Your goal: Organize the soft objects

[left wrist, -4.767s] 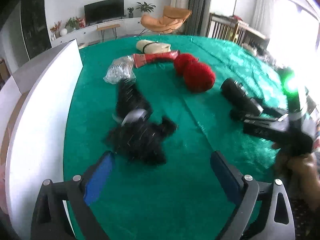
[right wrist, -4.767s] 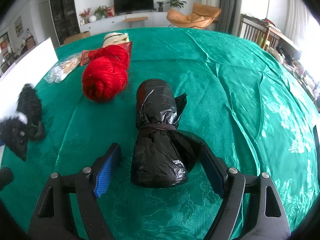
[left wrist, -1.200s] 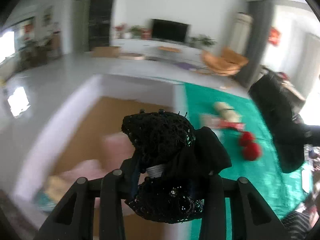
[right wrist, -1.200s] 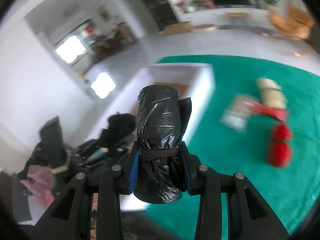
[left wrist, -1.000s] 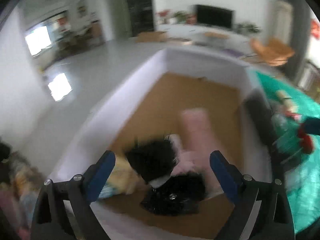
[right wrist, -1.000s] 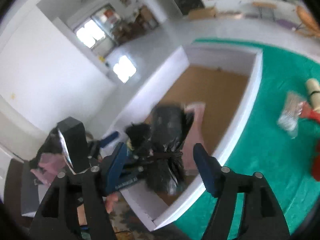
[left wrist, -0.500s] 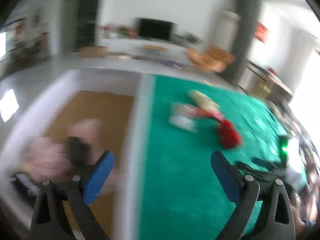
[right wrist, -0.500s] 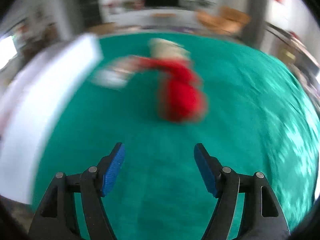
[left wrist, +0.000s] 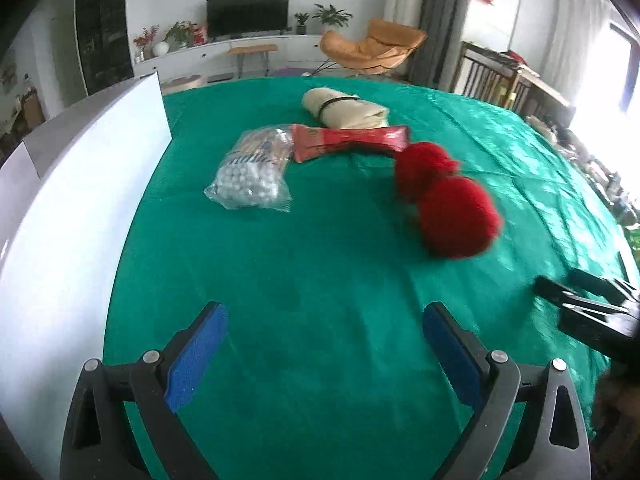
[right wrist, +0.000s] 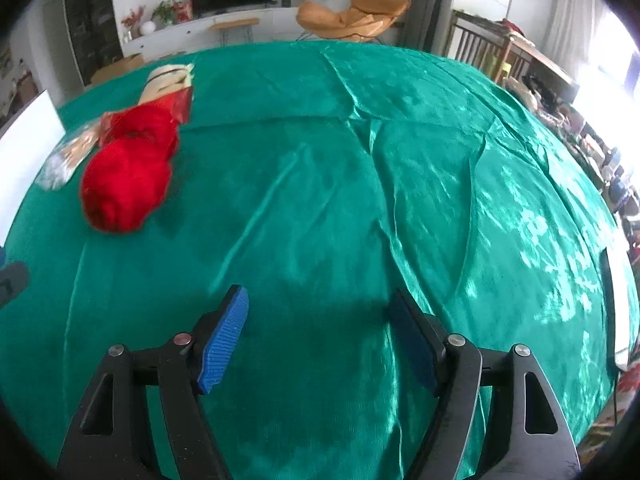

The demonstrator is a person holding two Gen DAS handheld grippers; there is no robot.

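On the green tablecloth (left wrist: 320, 280) lie two red yarn balls (left wrist: 456, 216), a clear bag of white balls (left wrist: 252, 172), a red packet (left wrist: 352, 140) and a beige roll (left wrist: 344, 110). My left gripper (left wrist: 322, 340) is open and empty above bare cloth, short of these. My right gripper (right wrist: 318, 328) is open and empty over bare cloth, right of the red yarn (right wrist: 128, 172). The beige roll (right wrist: 168, 76) and red packet (right wrist: 180, 106) lie beyond the yarn. The right gripper's black body (left wrist: 592, 312) shows at the right edge of the left wrist view.
A white box wall (left wrist: 80, 200) runs along the table's left edge, also at far left of the right wrist view (right wrist: 24, 140). Behind the table are an orange chair (left wrist: 372, 48), a TV console (left wrist: 248, 46) and a wooden rail (left wrist: 496, 76).
Both grippers opened over the white box and dropped the black fuzzy item and the black bag roll there. Both then swung back over the green table, empty.
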